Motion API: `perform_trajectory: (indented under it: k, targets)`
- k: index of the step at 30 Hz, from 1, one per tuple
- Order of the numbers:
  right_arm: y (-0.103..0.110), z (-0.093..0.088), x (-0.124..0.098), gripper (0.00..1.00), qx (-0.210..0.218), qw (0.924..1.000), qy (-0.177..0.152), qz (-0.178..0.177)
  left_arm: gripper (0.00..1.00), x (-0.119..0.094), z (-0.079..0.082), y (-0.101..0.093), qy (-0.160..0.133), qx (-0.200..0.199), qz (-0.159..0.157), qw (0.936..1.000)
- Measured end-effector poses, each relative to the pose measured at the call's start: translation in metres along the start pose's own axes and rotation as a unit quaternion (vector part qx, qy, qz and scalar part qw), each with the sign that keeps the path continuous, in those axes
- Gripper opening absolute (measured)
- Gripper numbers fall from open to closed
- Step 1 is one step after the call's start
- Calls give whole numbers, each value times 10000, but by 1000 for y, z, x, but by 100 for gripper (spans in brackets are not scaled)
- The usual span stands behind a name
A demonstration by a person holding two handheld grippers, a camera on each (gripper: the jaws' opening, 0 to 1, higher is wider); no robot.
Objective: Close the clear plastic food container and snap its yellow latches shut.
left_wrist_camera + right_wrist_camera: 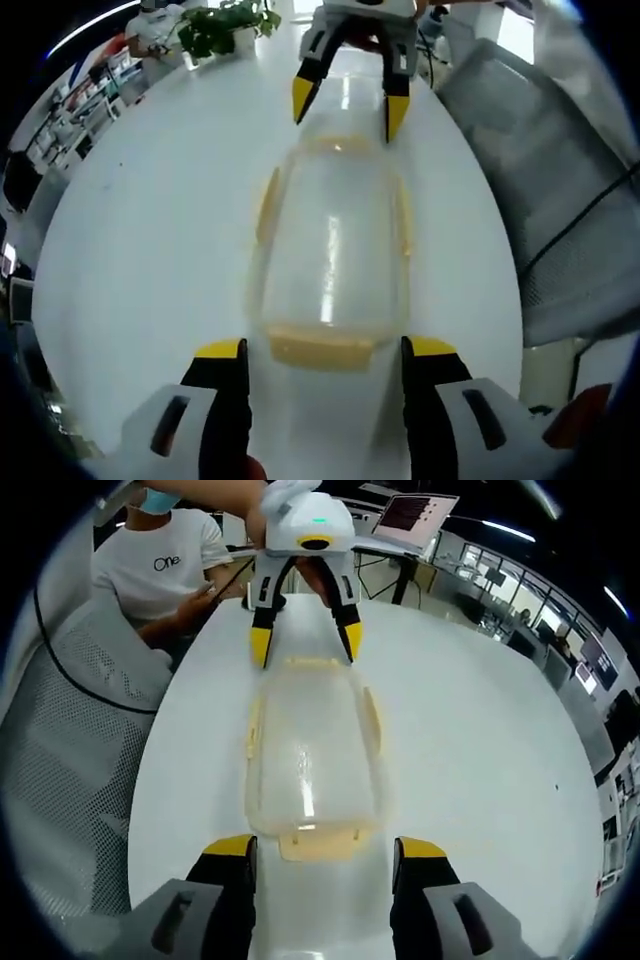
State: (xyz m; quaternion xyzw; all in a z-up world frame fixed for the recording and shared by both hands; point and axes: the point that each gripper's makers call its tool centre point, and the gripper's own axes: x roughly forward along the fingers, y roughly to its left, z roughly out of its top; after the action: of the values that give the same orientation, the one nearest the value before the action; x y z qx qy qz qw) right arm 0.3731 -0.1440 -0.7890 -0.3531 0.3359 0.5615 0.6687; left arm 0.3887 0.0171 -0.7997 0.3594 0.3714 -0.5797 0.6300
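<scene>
My box [330, 270] sits mid-frame on the counter [140, 260], between both open hand-held grippers, left [325, 350] and right [322, 848]. Light, slick, flexible plastic, I judge; I'd press the end latches [320, 350].

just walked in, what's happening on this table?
A person holds a gripper at each short end of a clear plastic food container on a white table. Left gripper and right gripper are both open, each facing a yellow end latch. The lid is on; neither gripper touches it.
</scene>
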Motion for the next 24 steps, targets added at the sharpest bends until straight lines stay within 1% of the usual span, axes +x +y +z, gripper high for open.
perform_trajectory:
  k: [3,4,7,21,24]
  targets:
    - [0,0,1,52,-9,10000,2,17,58,2,0,-2,29,70,-41,10000]
    - [0,1,1,52,-29,10000,-4,14,56,2,0,-4,21,108,-102,9999]
    - [-2,0,3,51,-87,10000,20,-3,55,3,-3,-2,94,167,-75,9998]
    - [-1,-2,8,49,-126,9999,101,48,49,3,-2,-5,28,188,-184,9996]
    - [-1,-4,11,47,-120,9998,130,82,48,3,-2,-5,18,200,-193,9996]
